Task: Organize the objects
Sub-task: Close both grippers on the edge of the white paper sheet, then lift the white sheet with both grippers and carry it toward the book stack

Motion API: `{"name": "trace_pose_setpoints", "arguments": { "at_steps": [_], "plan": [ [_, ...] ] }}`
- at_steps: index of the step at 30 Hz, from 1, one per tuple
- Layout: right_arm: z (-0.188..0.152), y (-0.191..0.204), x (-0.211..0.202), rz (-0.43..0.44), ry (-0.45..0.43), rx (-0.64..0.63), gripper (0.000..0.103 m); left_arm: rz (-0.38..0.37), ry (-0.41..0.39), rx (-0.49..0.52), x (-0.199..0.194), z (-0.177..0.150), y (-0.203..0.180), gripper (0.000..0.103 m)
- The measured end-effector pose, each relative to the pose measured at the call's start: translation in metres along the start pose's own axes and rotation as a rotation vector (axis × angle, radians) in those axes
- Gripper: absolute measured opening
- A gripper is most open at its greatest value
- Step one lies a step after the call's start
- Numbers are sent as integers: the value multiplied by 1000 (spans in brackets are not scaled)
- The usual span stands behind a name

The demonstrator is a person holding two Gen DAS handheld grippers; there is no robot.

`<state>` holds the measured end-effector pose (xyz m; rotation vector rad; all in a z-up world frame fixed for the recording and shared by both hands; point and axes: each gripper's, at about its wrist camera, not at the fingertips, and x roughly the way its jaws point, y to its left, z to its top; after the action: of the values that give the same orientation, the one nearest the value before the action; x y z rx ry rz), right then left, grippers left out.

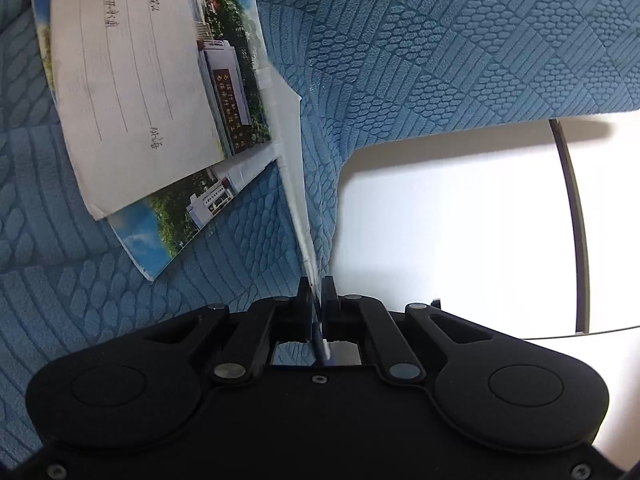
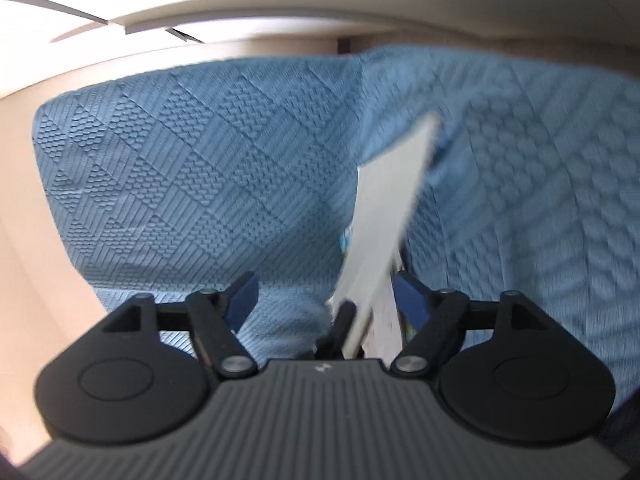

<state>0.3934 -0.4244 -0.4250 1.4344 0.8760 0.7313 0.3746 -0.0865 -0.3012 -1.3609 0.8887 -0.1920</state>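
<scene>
My left gripper (image 1: pixel 318 284) is shut on a thin white booklet (image 1: pixel 298 184), seen edge-on and reaching away over the blue cover. Left of it lie two more booklets, stacked askew. The top booklet (image 1: pixel 132 80) is white with handwritten lines. The lower booklet (image 1: pixel 168 232) has a photo cover of sky and buildings. In the right wrist view, my right gripper (image 2: pixel 326 292) stands open. The white booklet (image 2: pixel 384 220) rises blurred between its fingers, nearer the right one, with neither pad pressing it. A black part (image 2: pixel 342 326) grips the booklet's lower edge.
A blue textured sofa cover (image 1: pixel 440 60) fills most of both views. Its backrest (image 2: pixel 180 160) rises ahead of the right gripper. A bright white surface (image 1: pixel 460 220) with a dark strip (image 1: pixel 572 200) lies beyond the sofa's edge. A beige wall (image 2: pixel 24 240) stands at the left.
</scene>
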Motion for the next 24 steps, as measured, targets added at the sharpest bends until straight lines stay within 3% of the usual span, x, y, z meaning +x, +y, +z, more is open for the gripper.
{"name": "trace_pose_setpoints", "arguments": {
  "at_steps": [8,9,11,16,21,24],
  "plan": [
    [5,-5,31,-145,26,-19,74,-16,-16,-13,-14,-5,3,3],
    [6,-5,34,-161,15,-25,62,-15,-17,-13,-16,-4,2,3],
    [7,-2,38,-177,-10,-47,49,-13,-21,-7,-22,-3,1,3],
    [9,-4,33,-207,-93,-54,44,8,-42,-4,-43,4,4,2],
    [7,-2,41,-247,-72,-116,12,20,-48,1,-64,9,7,2],
    [3,6,46,-263,-47,-170,8,48,-48,18,-73,8,6,2]
  ]
}}
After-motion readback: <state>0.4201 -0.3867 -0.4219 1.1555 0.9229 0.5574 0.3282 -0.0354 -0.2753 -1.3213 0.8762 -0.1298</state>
